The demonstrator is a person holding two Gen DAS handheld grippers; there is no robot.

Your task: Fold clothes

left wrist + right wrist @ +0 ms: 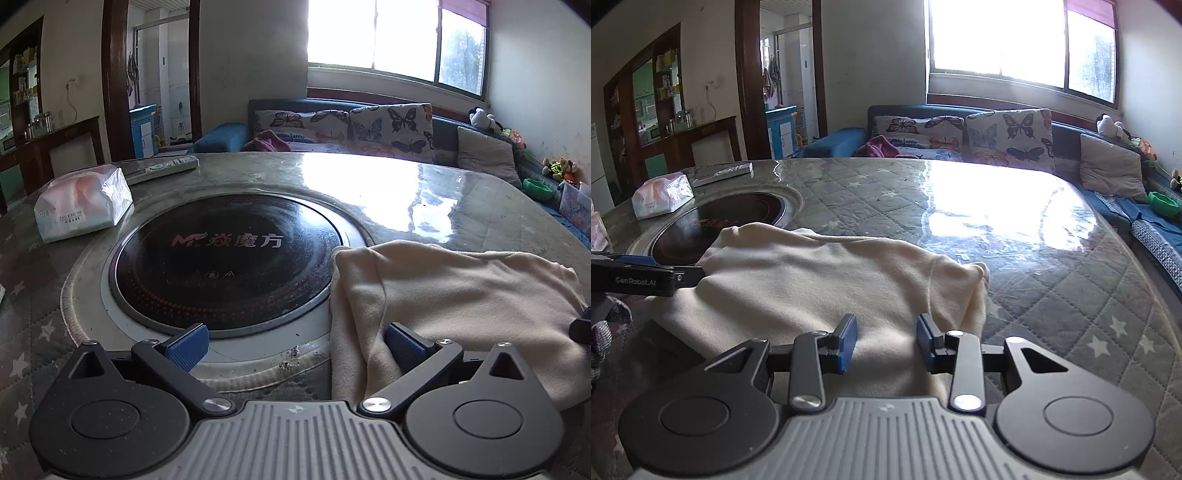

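A cream garment [454,295] lies bunched on the table, partly over the rim of the round cooktop; it also shows in the right wrist view [812,280]. My left gripper [295,347] is wide open at the garment's left edge, its right finger over the cloth, its left finger over the cooktop rim. My right gripper [885,341] is open over the garment's near right part, nothing between the pads. The left gripper's side shows at the garment's left edge in the right wrist view [646,278].
A black round cooktop [225,258] is set in the quilted, plastic-covered table [1052,258]. A tissue pack [83,203] and a remote [162,168] lie at the far left. A sofa with butterfly cushions [1008,136] stands behind the table.
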